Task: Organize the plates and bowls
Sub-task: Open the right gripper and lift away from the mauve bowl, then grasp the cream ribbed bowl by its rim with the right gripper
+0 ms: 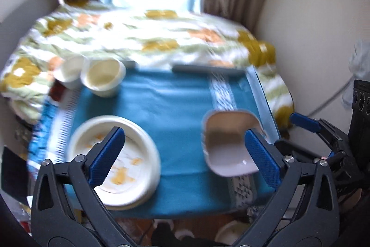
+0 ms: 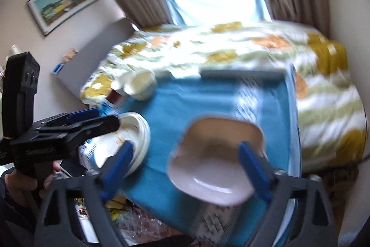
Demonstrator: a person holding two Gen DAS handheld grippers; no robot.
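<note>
1. Left claw (image 1: 183,154) spread wide above the counter (image 1: 166,103), gripping nothing.
2. Right claw (image 2: 185,168) spread, empty, over the square bowl (image 2: 215,154) near the counter's right edge.
3. Stacked plates (image 1: 115,161) by the near left corner.
4. Two cups (image 1: 101,78) at the far left corner.

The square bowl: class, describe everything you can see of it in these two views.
The square bowl is pale pinkish-white, smooth and glossy like ceramic or melamine, with rounded corners and a shallow, empty hollow. It sits upright on the blue tablecloth, near the table's right side, partly over a patterned white band. The right gripper is open, its blue fingers on either side of the bowl; contact is unclear through blur. The stacked plates lie apart to its left.
</note>
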